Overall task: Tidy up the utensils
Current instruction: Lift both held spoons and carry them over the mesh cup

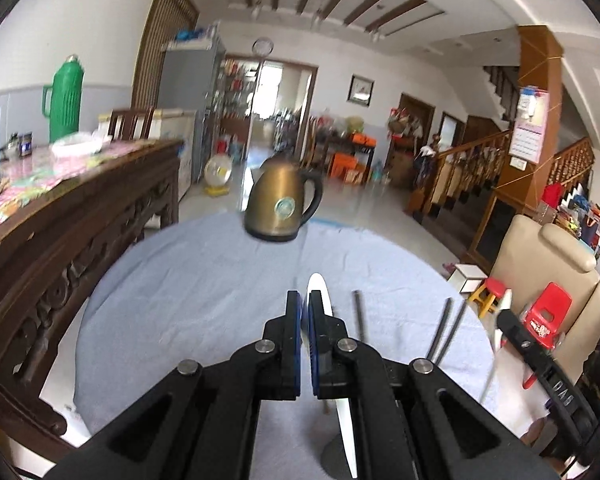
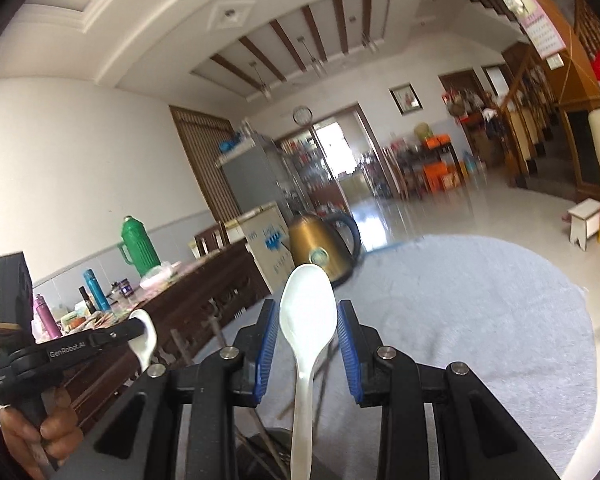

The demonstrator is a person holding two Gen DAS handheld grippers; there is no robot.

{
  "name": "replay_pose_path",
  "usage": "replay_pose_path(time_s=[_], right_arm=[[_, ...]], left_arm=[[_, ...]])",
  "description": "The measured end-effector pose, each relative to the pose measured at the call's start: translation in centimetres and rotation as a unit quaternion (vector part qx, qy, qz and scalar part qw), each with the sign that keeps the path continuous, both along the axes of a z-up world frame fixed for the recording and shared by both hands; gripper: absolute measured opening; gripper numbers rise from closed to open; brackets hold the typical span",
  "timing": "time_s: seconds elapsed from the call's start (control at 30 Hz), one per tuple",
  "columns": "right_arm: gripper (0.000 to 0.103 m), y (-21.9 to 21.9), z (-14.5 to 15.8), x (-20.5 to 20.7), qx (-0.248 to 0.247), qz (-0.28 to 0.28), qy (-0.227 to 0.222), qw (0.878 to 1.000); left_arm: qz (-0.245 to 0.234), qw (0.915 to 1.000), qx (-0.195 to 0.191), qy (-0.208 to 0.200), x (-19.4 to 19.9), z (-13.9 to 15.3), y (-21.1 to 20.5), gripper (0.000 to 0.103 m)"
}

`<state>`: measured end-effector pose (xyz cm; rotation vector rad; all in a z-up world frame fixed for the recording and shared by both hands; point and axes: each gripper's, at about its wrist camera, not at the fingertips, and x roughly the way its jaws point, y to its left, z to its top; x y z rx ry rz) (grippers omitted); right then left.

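Note:
My left gripper (image 1: 305, 300) is shut on a white ceramic spoon (image 1: 317, 282) seen edge-on, with its bowl poking past the pads and its handle hanging below. My right gripper (image 2: 308, 308) is shut on a second white spoon (image 2: 306, 344), bowl up between the blue pads. Both spoons are held in the air over a round table with a pale blue cloth (image 1: 180, 300). The left gripper (image 2: 140, 326) and its spoon (image 2: 146, 344) show at the left of the right wrist view. Dark chopsticks (image 1: 446, 328) stick up near a dark round holder (image 1: 332, 456).
A bronze kettle (image 1: 280, 204) stands at the table's far edge. A carved dark wooden sideboard (image 1: 80, 220) with a green thermos (image 1: 64, 100) and bottles runs along the left. A beige armchair (image 1: 540, 256), a red child's chair (image 1: 548, 312) and a small stool (image 1: 488, 296) stand to the right.

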<state>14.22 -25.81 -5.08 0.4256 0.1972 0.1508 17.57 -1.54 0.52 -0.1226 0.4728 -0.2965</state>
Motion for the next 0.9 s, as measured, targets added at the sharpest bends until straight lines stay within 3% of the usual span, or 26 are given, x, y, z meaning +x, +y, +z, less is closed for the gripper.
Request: replay_pose_path(time_s=[0.27, 0.9], right_arm=[[0.032, 3.1, -1.3, 0.8, -0.003, -0.008, -0.016, 1.0], [0.032, 5.8, -4.5, 0.6, -0.035, -0.025, -0.019, 0.999]], left_arm=[[-0.006, 0.9978, -0.004, -0.066, -1.5, -0.4, -2.1, 0.003], [0.03, 0.9967, 0.014, -0.074, -2.0, -4.2, -3.6, 0.003]])
